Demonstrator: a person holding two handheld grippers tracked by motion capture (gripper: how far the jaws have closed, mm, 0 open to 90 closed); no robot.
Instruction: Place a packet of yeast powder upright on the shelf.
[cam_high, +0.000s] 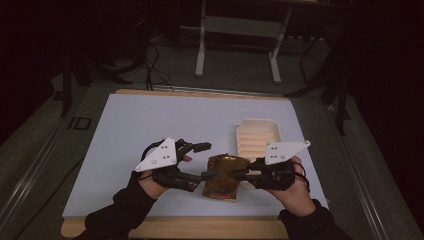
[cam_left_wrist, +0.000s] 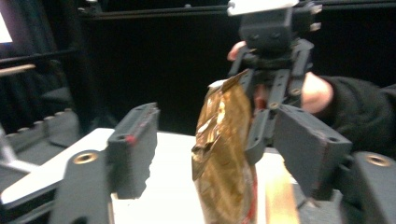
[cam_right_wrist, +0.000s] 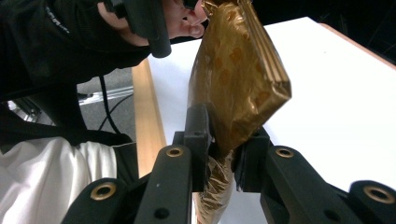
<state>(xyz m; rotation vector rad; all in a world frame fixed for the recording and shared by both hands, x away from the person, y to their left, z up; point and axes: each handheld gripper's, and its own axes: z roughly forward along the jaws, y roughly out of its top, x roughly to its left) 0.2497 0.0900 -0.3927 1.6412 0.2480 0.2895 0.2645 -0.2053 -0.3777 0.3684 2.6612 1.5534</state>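
right gripper (cam_right_wrist: 223, 154): jaws clamped on edge of gold foil packet (cam_right_wrist: 238, 74) | left gripper (cam_left_wrist: 205, 154): jaws spread wide, packet between them, grip not made | packet: held over white table (cam_high: 150, 125), near cream tray (cam_high: 257, 135)

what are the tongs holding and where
The right tongs clamp the gold foil packet at one edge; the left tongs stand open around it.

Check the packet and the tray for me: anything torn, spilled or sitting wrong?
No spill stands out. The gold foil packet is crumpled, its top edge creased and bent in the left gripper view. The right tongs clamp its edge; the left tongs stand open around it. The cream ridged tray lies flat.
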